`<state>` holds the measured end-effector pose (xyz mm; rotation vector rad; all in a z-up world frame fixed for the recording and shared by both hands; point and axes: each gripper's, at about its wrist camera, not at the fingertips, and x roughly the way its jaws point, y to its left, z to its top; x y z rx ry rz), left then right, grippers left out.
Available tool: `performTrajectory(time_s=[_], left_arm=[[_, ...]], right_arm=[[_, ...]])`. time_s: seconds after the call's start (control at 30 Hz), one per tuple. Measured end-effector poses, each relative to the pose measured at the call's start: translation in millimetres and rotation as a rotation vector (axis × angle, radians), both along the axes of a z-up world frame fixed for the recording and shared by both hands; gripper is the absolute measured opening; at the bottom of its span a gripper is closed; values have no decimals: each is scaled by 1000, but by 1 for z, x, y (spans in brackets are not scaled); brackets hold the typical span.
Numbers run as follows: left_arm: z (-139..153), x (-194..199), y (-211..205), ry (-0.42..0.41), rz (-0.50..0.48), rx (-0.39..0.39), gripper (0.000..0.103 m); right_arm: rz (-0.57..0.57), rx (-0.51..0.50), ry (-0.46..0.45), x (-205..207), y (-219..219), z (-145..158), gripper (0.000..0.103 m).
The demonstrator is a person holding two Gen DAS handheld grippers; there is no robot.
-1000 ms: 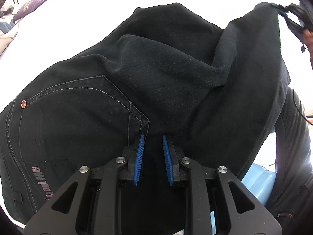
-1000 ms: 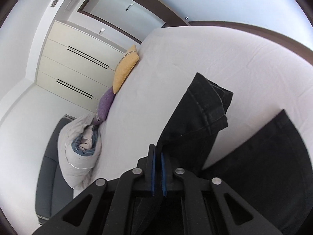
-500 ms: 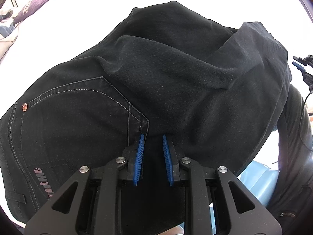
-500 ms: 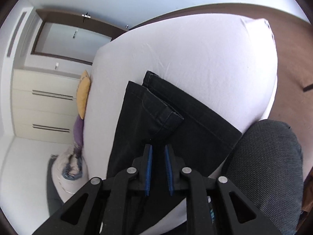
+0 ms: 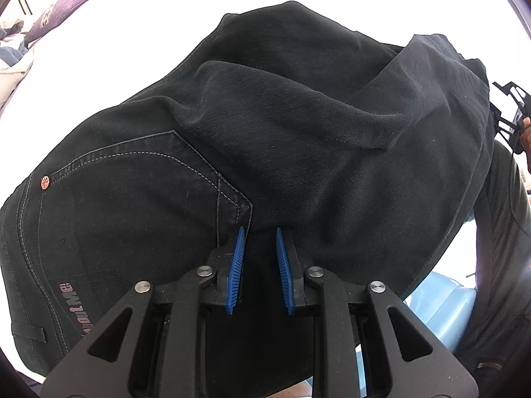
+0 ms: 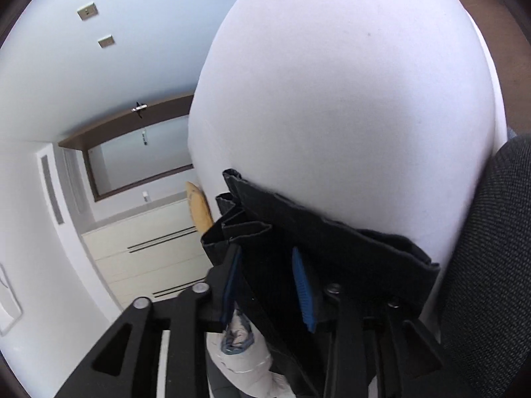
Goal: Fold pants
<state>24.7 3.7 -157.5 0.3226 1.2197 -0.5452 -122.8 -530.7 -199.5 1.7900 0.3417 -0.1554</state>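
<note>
i judged the fold to be in its middle step: the black pants (image 5: 252, 152) lay heaped on the white bed (image 6: 348, 99), 1 leg doubled back over the seat, with a loose ridge of cloth running across the middle. the next move, as i read it, called for laying the carried hem flat, then smoothing that ridge before any further fold.

in the left wrist view, the left gripper (image 5: 260, 238) sat at the near edge of the pants, just right of the back pocket (image 5: 132, 199) corner. its blue pads (image 5: 236, 265) stood a narrow gap apart, with dark cloth between and behind them. i could not tell whether they pinched a fold or merely rested over it.

in the right wrist view, the right gripper (image 6: 265, 272) had its jaws spread wide, and the layered hem end (image 6: 245, 222) of the pants lay across them, passing between the pads rather than being squeezed. that end lay at the near edge of the bed, beside my knee (image 6: 494, 265) on the right. a yellow pillow (image 6: 199, 205) showed far off on the left.
</note>
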Motion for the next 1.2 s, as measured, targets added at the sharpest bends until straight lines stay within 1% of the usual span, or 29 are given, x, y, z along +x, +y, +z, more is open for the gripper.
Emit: performTrajectory(time_s=[0.03, 0.17, 0.27, 0.37, 0.4, 0.43, 0.5, 0.53, 0.67, 0.73, 0.87, 0.93, 0.97, 1.03, 1.13, 1.2], left_arm=[[0, 0, 1, -2, 0, -2, 19], [0, -2, 3, -3, -3, -6, 19], [0, -3, 3, -4, -4, -4, 19], [0, -3, 3, -6, -4, -4, 19], [0, -3, 3, -6, -4, -3, 19], [0, -3, 3, -7, -5, -2, 19], [1, -3, 3, -7, -5, -2, 19], [1, -4, 2, -7, -5, -2, 19], [1, -3, 2, -9, -7, -3, 19], [2, -4, 1, -14, -10, 2, 19], [2, -8, -3, -24, -21, 15, 20], [3, -7, -3, -22, -23, 14, 20], [3, -8, -4, -23, -25, 15, 20], [4, -9, -5, -28, -30, 20, 20], [6, -13, -9, -50, -38, 39, 20], [7, -16, -14, -70, -48, 56, 20]], right_arm=[[0, -16, -3, 1, 0, 2, 46], [12, -57, 34, 11, 2, 7, 46], [27, -104, 45, 20, 2, 11, 46], [50, -118, 48, 28, 0, 11, 30], [54, -115, 48, 29, -2, 9, 21], [56, -106, 44, 31, -3, 7, 14], [61, -106, 37, 29, -5, 8, 10], [67, -130, 43, 28, -7, 12, 9], [104, -274, 101, 26, -7, 41, 8], [111, -318, 121, 24, -7, 55, 8], [110, -317, 149, 16, -6, 69, 8], [132, -351, 173, 11, -6, 75, 8], [142, -384, 205, 7, -6, 79, 8], [150, -417, 236, 0, -6, 78, 8], [157, -414, 280, -17, -3, 64, 8], [170, -436, 307, -23, -1, 63, 8]])
